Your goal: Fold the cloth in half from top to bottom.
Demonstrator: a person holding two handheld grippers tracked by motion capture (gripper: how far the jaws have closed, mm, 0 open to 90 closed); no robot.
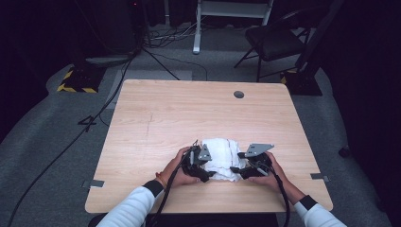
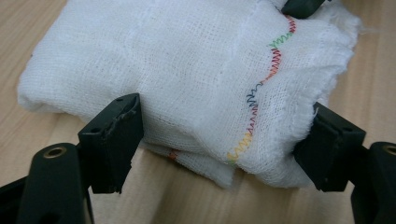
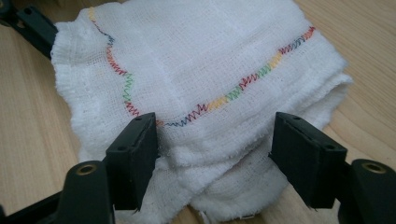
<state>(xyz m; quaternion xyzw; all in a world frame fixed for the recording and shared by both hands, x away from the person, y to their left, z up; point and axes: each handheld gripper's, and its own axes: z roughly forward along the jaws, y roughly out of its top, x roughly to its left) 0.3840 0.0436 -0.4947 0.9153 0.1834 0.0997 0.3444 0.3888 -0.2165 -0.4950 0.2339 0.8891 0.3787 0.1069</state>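
Observation:
A folded white gauze cloth point(image 1: 221, 158) with rainbow zigzag stitching lies near the table's front edge, between my two hands. My left gripper point(image 1: 207, 174) is at its left side and open; in the left gripper view its jaws straddle the cloth point(image 2: 187, 79), the gripper point(image 2: 219, 144) wide apart around the folded edge. At the cloth's right side my right gripper point(image 1: 236, 170) is open too. In the right gripper view the cloth point(image 3: 205, 70) lies between the spread jaws of the gripper point(image 3: 215, 156), with layered edges bunched in the gap.
The wooden table point(image 1: 189, 109) has a round cable hole point(image 1: 239, 94) at the back right. Beyond it on the grey floor stand a black chair point(image 1: 274, 42), a white frame point(image 1: 231, 14) and cables point(image 1: 85, 123).

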